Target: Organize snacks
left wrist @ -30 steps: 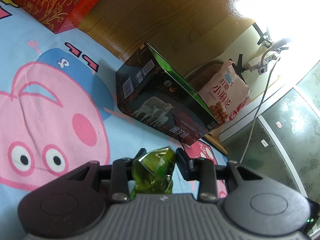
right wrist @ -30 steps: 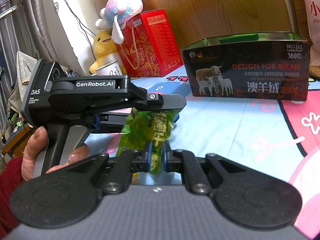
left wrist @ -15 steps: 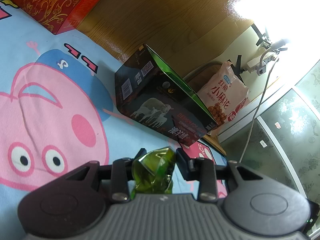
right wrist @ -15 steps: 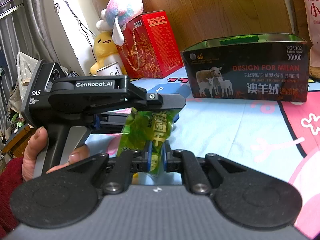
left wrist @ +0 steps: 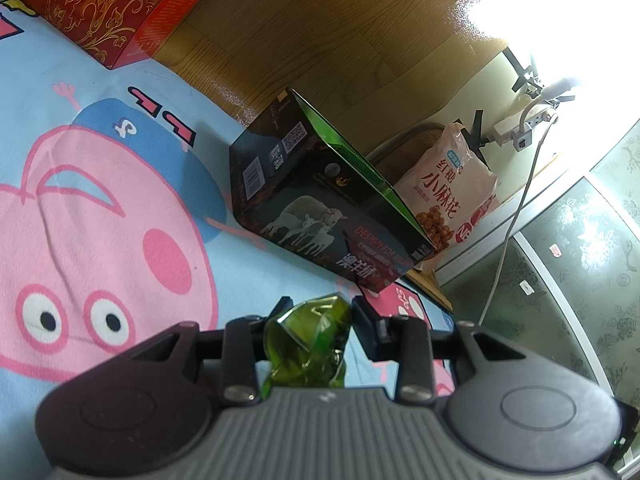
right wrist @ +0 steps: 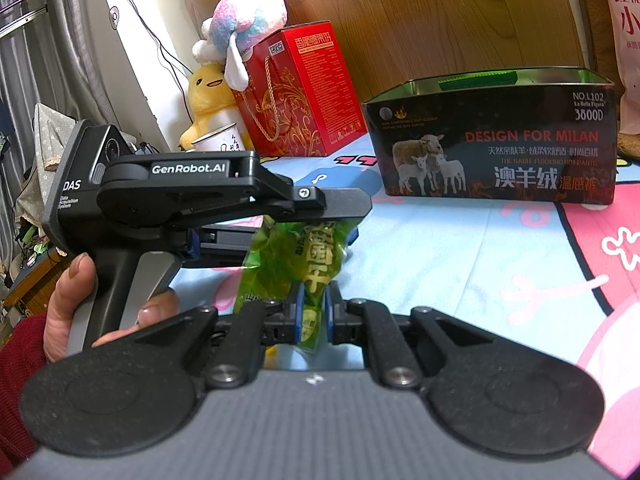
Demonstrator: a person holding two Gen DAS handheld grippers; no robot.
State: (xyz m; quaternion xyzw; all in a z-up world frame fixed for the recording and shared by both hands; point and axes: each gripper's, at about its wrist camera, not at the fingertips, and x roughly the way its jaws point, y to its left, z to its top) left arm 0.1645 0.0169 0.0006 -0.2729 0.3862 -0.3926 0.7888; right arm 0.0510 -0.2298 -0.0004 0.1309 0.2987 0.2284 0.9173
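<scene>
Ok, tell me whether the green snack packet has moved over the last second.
No. In the right wrist view the green snack packet sits at the same spot against the dark open box behind it, pinched by both hand-held grippers.

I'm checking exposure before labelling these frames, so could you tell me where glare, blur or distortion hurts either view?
Left wrist view: the upper right corner is blown out to white, washing out the wooden headboard there; the dark sheep-print box stays readable, though straight edges bow from the fisheye. Right wrist view: evenly lit, the green snack packet and box lettering sharp; only the frame edges curve.
</scene>
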